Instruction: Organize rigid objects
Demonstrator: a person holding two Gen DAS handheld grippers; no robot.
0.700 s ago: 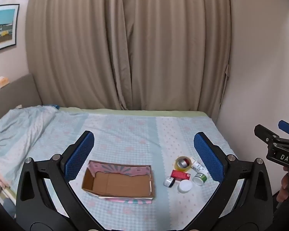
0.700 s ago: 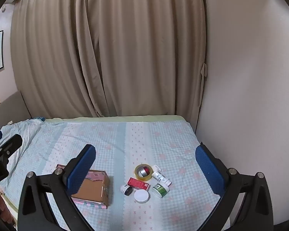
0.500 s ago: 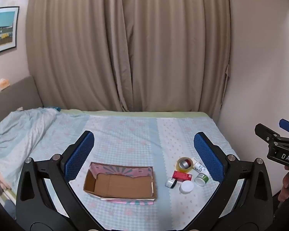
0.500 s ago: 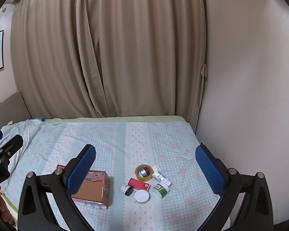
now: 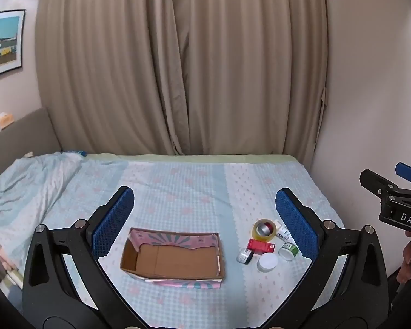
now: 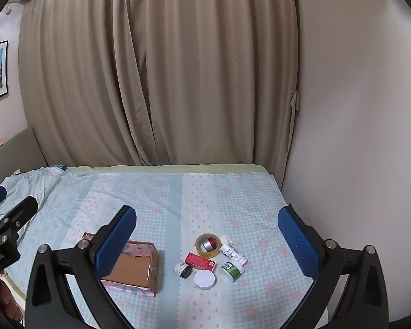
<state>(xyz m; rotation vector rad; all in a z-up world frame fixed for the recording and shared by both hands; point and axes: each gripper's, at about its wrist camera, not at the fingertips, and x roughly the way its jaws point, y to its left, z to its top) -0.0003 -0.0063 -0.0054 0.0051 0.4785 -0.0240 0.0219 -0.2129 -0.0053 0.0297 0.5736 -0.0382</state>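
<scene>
An open cardboard box (image 5: pixel 172 259) with pink and teal outer sides lies on the bed, and nothing shows inside it. To its right is a cluster: a clear tape roll (image 5: pixel 263 229), a red carton (image 5: pixel 260 246), a white tube (image 5: pixel 283 233), a green-labelled jar (image 5: pixel 288 250), a white round lid (image 5: pixel 267 262) and a small dark-capped bottle (image 5: pixel 244 255). My left gripper (image 5: pixel 204 192) hangs open above the box, well short of it. My right gripper (image 6: pixel 207 209) is open too, above the tape roll (image 6: pixel 207 244) and red carton (image 6: pixel 200 261), holding nothing.
The bed sheet (image 5: pixel 183 186) is light blue with pink flowers. A rumpled duvet (image 5: pixel 27 181) lies at the left. Beige curtains (image 5: pixel 183 68) hang behind the bed, and a wall (image 6: pixel 356 137) runs along its right side. A padded headboard (image 5: pixel 16 134) stands at the far left.
</scene>
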